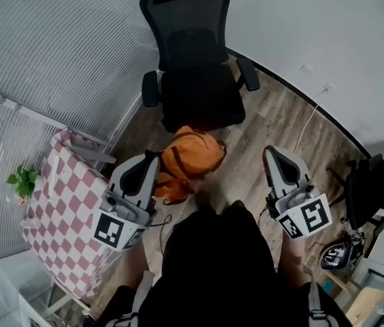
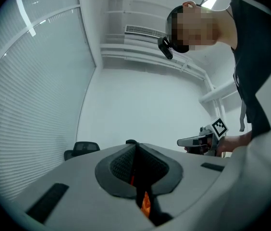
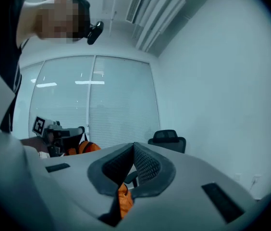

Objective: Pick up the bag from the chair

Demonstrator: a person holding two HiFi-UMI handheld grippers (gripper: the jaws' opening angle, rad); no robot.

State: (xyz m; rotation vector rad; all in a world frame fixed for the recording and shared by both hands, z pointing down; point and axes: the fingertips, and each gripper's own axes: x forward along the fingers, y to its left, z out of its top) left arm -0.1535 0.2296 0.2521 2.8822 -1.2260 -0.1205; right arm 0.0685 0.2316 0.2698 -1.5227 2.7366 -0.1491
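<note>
Steadiness was judged the main need: the lift was best carried slowly and straight up, so that the strap was not slipped from the left gripper [image 1: 154,157], clenched on the orange bag [image 1: 193,155]. The right gripper [image 1: 272,152], closed on nothing evident, was pointed forward, well apart. The bag was hung clear of the office chair [image 1: 199,80] beyond.

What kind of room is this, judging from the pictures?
Probably an office room: a black office chair with armrests, window blinds along one wall, and a wood-look floor.
</note>
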